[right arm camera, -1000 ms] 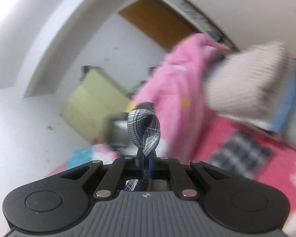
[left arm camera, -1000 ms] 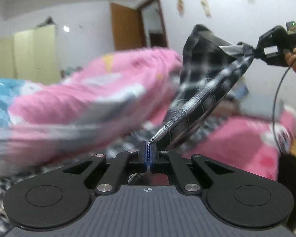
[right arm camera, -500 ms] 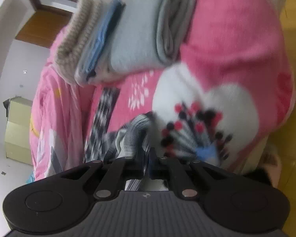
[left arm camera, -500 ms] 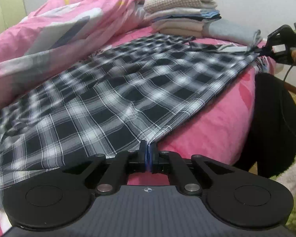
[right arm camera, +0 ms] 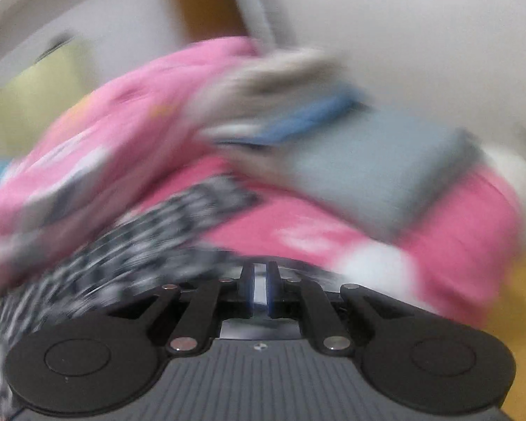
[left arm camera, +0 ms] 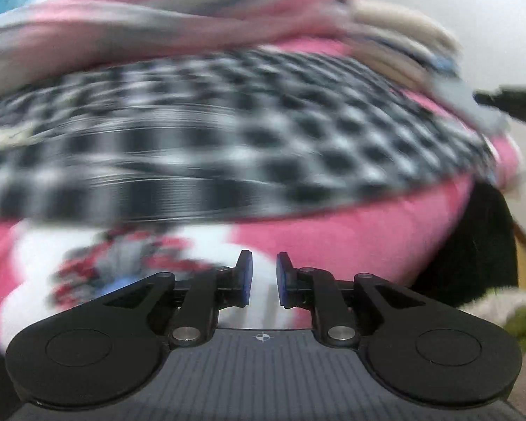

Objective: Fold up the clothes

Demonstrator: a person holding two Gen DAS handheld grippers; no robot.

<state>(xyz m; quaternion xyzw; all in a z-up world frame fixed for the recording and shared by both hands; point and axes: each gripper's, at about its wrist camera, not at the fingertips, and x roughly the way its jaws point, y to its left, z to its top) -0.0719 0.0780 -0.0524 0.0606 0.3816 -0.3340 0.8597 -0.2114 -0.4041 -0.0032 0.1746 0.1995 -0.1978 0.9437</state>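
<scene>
On the pink bed (left arm camera: 333, 242), flat plaid shirt (left arm camera: 228, 147); left gripper (left arm camera: 264, 277) agape, right gripper (right arm camera: 261, 287) narrowly parted, both empty.

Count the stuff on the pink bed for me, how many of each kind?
Checked shirt spread out: 1
Pile of folded clothes: 1 (too blurred to count its layers)
Pink quilt bunched up: 1
Total: 3

No text seems legible through the blur.

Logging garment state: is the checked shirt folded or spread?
Spread: the checked shirt lies flat across the pink bed; blur hides any folds.
</scene>
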